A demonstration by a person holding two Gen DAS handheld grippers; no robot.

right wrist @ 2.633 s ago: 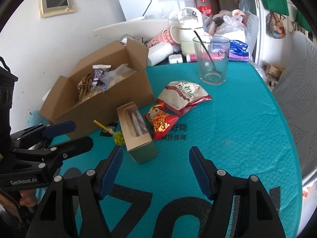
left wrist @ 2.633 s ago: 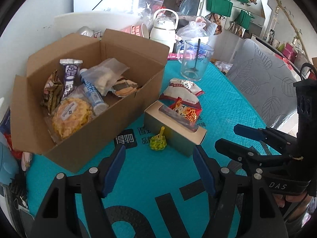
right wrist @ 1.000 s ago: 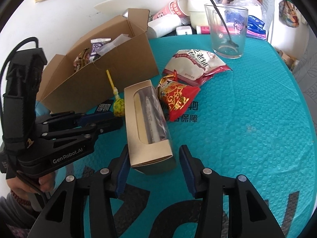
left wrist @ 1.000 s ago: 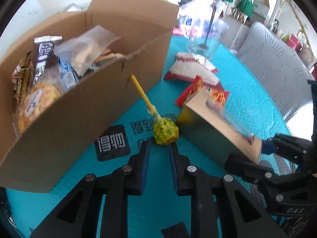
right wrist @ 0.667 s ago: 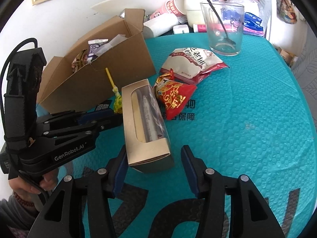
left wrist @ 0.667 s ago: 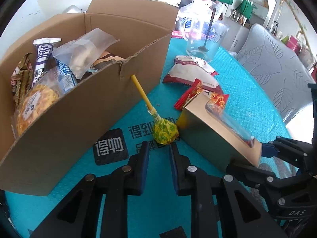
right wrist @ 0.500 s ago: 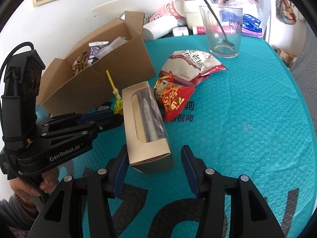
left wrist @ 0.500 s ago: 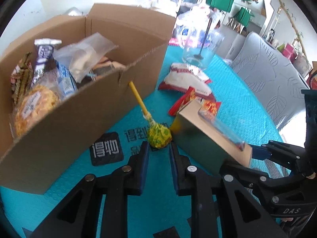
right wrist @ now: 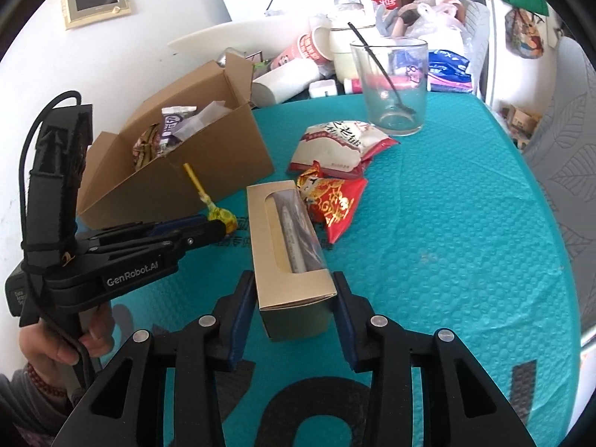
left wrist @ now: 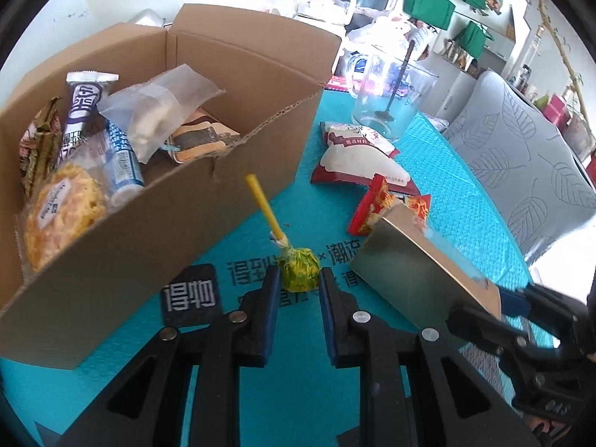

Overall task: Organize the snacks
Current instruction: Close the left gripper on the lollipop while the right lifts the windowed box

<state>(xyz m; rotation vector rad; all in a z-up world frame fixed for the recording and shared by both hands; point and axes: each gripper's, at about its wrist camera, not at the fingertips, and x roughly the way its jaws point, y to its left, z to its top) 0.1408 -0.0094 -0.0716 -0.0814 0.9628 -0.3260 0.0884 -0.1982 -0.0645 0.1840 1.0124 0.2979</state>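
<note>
Left gripper (left wrist: 295, 283) I have clamped on the green-wrapped lollipop (left wrist: 299, 273), yellow stick tilted toward the cardboard box (left wrist: 223, 201); right gripper (right wrist: 294, 298) is closing around the gold window box's (right wrist: 283, 238) near end.

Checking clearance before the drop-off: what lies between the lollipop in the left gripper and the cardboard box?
Nothing: in the left wrist view only bare teal table cover separates the lollipop from the cardboard box; its yellow stick leans toward the box wall.
</note>
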